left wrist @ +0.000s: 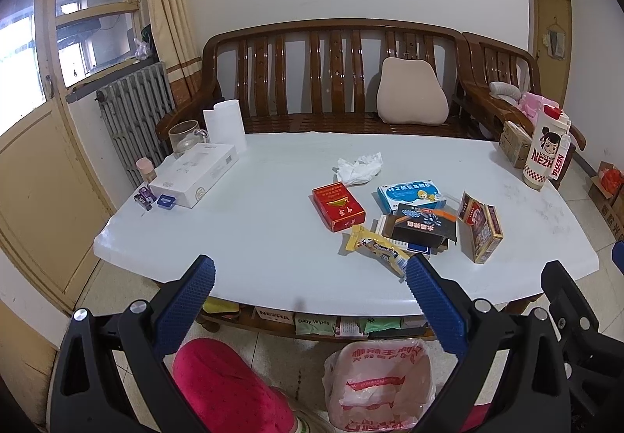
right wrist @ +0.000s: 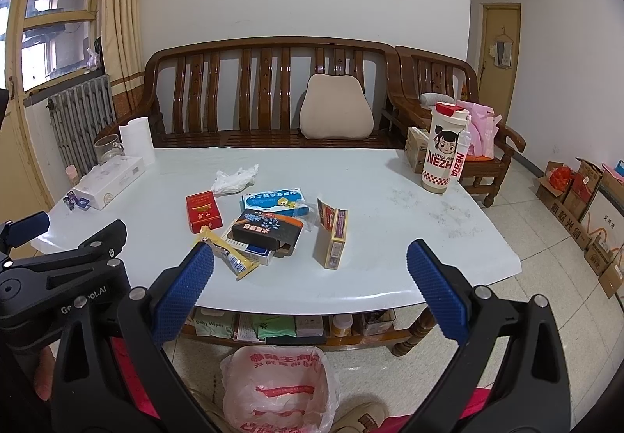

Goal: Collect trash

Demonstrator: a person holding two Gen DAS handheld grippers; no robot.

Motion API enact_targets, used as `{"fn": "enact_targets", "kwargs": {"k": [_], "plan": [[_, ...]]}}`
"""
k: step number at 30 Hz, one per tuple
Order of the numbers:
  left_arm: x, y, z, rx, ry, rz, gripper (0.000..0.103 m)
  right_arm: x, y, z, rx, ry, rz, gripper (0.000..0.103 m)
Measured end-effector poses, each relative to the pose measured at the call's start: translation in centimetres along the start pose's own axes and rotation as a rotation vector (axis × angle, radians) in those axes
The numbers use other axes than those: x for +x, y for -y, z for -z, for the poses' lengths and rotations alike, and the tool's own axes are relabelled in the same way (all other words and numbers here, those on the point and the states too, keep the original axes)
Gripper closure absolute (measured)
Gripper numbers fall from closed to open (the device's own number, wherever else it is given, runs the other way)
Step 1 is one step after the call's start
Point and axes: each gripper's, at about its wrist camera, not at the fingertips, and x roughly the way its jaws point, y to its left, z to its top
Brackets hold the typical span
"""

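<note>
Trash lies in a cluster on the white table [left wrist: 241, 238]: a crumpled tissue [left wrist: 358, 168], a red box [left wrist: 338, 207], a blue-and-white medicine box [left wrist: 411, 196], a black carton [left wrist: 425, 228] on a blue pack, a yellow snack wrapper [left wrist: 378, 250] and a gold-red carton [left wrist: 480, 226] standing open. A bin lined with a printed plastic bag [left wrist: 376, 386] sits on the floor before the table. My left gripper [left wrist: 310, 277] is open over the near table edge. My right gripper [right wrist: 310, 261] is open too, just short of the gold-red carton [right wrist: 331, 234] and wrapper [right wrist: 228, 253].
A white flat box [left wrist: 195, 174], glass mug [left wrist: 185, 136], paper roll [left wrist: 225, 125] and small items sit at the table's left. A Nezha bottle [right wrist: 444, 148] stands at the right. A wooden bench [left wrist: 331, 82] lies behind; cardboard boxes [right wrist: 577, 207] line the right wall. A pink-clad leg [left wrist: 230, 386] is below.
</note>
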Motion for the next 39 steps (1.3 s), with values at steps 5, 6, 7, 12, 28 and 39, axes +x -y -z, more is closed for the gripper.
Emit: {"fn": "enact_targets", "kwargs": {"k": [5,6,7,12,28,39], "plan": [[1.1,0.0,-1.1,0.046,-0.027,0.035,0.007,1.5,0.5,-0.6,-0.009,-0.027,-0.023,0.006],[1.5,-0.2,-1.6,0.060,-0.031,0.037,0.007,1.9,0.7,-0.8,-0.015,-0.030,-0.018,0.006],[1.7,-0.3,-1.9,0.067,-0.033,0.033,0.007,2.3,1.0,-1.0,-0.023,-0.031,-0.005,0.006],[3.0,-0.6,-3.5,0.113,-0.038,-0.008,0.007,3.6,2.2,-2.0,-0.047,-0.031,0.032,0.006],[5.0,0.5,-6.9,0.167,-0.064,0.033,0.007,6.5,4.5,-5.1,-0.093,-0.061,0.021,0.006],[10.2,1.7,-11.1,0.313,-0.172,0.118,0.007,8.8,6.5,-7.5,-0.138,-0.110,-0.019,0.006]]}}
